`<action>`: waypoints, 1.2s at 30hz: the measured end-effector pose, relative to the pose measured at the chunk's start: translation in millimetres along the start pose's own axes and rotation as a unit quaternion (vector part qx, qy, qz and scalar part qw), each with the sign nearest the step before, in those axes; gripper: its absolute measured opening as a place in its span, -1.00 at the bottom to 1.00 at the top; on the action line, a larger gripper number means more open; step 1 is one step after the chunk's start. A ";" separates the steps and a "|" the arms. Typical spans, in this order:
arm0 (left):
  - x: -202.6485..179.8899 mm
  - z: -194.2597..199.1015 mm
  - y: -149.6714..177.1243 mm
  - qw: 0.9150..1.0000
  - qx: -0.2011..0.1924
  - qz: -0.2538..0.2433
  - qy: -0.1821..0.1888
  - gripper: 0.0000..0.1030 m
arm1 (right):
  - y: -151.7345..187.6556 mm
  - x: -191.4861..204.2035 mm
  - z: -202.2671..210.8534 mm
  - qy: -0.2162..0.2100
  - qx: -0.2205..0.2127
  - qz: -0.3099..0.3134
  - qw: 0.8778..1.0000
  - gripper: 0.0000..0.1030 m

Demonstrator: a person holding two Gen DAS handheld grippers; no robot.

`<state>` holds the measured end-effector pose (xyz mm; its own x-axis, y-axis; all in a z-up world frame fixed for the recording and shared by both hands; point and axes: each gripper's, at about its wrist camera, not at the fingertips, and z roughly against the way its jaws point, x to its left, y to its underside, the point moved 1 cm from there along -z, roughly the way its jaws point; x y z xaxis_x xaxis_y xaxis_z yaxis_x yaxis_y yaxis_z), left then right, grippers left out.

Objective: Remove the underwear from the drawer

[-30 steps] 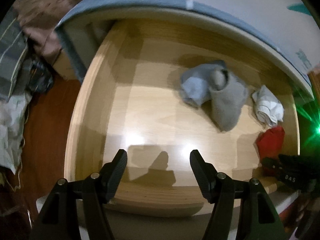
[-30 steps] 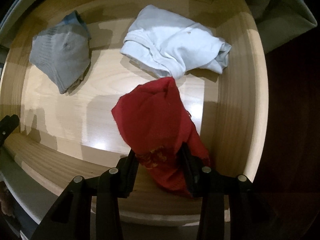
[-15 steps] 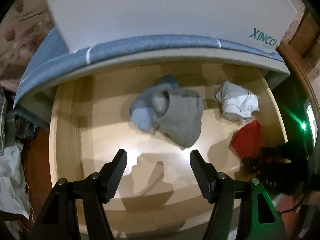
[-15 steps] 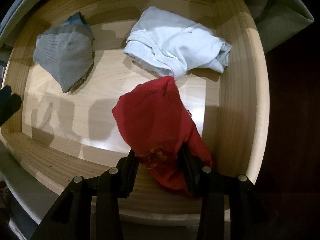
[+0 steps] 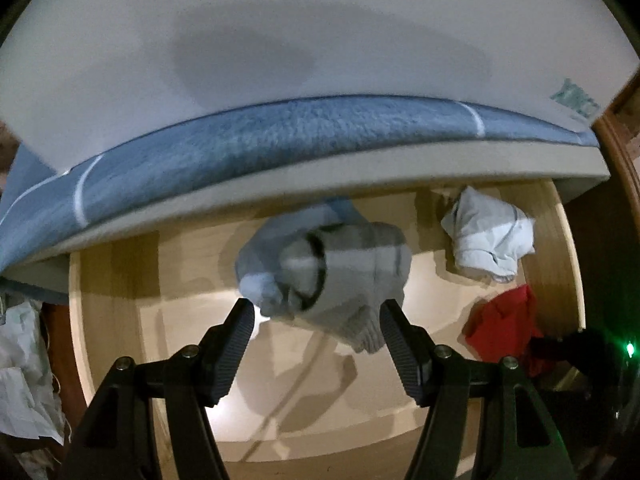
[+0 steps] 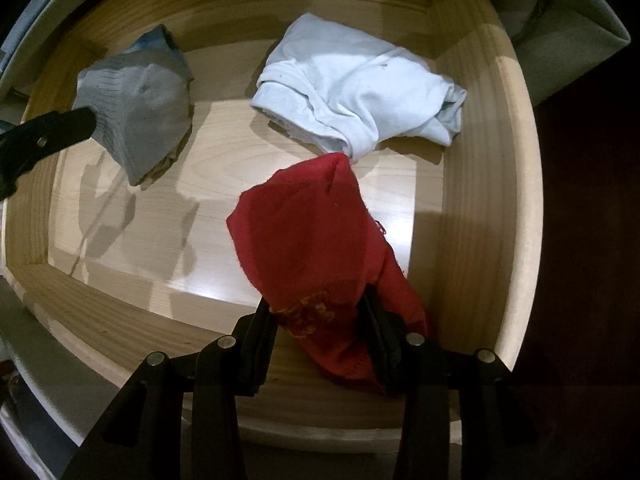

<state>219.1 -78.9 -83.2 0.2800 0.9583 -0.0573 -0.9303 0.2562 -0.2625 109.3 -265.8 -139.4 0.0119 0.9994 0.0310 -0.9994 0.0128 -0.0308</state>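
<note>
A wooden drawer point(image 6: 516, 200) stands pulled out with three bundles of underwear in it. My right gripper point(image 6: 318, 314) points straight down at the drawer's near right corner and is shut on the red underwear point(image 6: 312, 232), which bulges up between its pads. White underwear point(image 6: 360, 92) lies at the back right and a grey and pale blue bundle point(image 6: 140, 112) at the back left. My left gripper point(image 5: 316, 314) is open, its fingertips on either side of the near end of the grey bundle point(image 5: 340, 276), pads apart from the cloth. The red underwear point(image 5: 504, 324) shows at right there.
A white mattress with a blue-grey quilted edge point(image 5: 320, 144) overhangs the back of the drawer point(image 5: 80, 320). Pale cloth point(image 5: 20, 380) hangs beyond the drawer's left side. A grey board end point(image 6: 568, 40) stands past the far right corner. Bare drawer floor lies between the bundles.
My left gripper has slid across the drawer from its left part to the grey bundle, still open. The right gripper has stayed put, gripping the red underwear.
</note>
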 end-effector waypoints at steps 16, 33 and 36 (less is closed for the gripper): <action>-2.1 -16.1 -4.2 0.999 0.038 -0.008 0.003 -0.77 | -0.8 -2.1 -4.8 -0.002 -0.001 0.000 1.000 -0.21; 66.8 5.7 62.6 0.995 0.089 0.043 -0.032 -0.78 | -1.2 -4.3 -6.7 -0.003 -0.005 -0.004 1.000 -0.21; 74.1 7.7 70.4 0.994 0.095 0.049 -0.035 -0.78 | -2.6 -5.4 -5.8 -0.002 -0.006 -0.005 1.000 -0.21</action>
<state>172.6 11.1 -98.5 0.1754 0.9845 -0.0036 -0.9821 0.1747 -0.0711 112.1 -271.1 -145.3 0.0213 0.9991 0.0359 -0.9989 0.0228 -0.0420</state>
